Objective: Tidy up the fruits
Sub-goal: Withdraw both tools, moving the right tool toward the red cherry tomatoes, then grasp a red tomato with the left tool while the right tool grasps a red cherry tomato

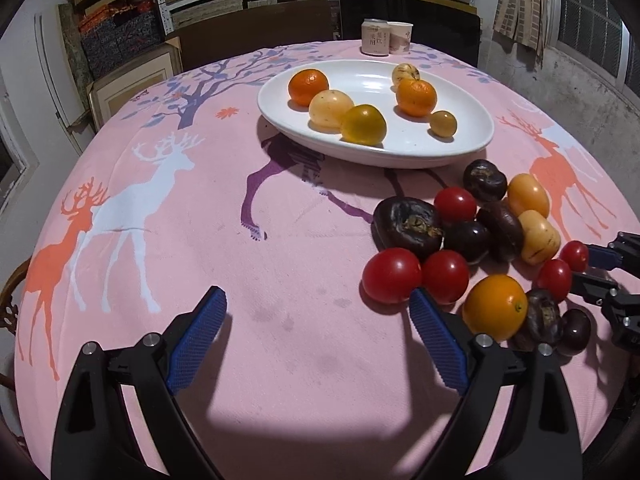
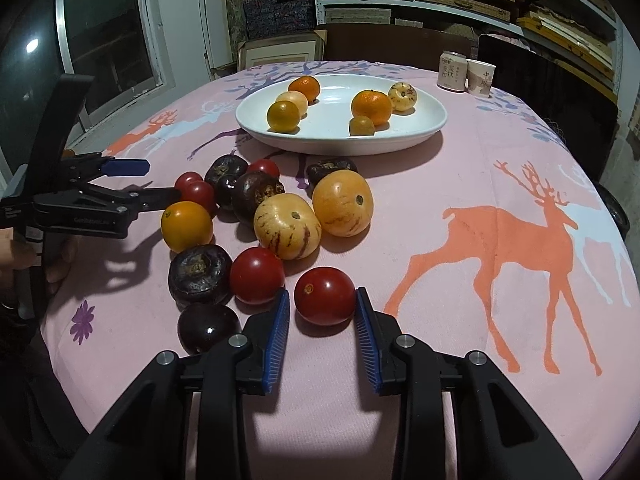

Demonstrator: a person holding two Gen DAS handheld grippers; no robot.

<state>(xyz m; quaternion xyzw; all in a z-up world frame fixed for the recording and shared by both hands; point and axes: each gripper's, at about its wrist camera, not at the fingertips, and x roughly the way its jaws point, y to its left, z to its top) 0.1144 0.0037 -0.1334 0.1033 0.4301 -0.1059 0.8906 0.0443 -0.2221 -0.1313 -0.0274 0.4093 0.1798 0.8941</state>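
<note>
A white oval plate [image 1: 472,136] [image 2: 420,128] at the back of the table holds several orange and yellow fruits. In front of it lies a pile of red tomatoes, dark purple fruits, yellow striped fruits and an orange [image 1: 495,306] [image 2: 187,226]. My left gripper [image 1: 316,312] is open and empty over bare cloth, left of the pile; its right finger is next to a red tomato [image 1: 391,275]. My right gripper [image 2: 322,300] is open around a red tomato [image 2: 325,295] at the pile's near edge; I cannot tell whether the pads touch it.
The round table has a pink cloth [image 1: 240,360] with deer prints. A can [image 2: 452,71] and a paper cup [image 2: 481,78] stand at the far edge behind the plate. Shelves with boxes line the back wall. A window is on one side.
</note>
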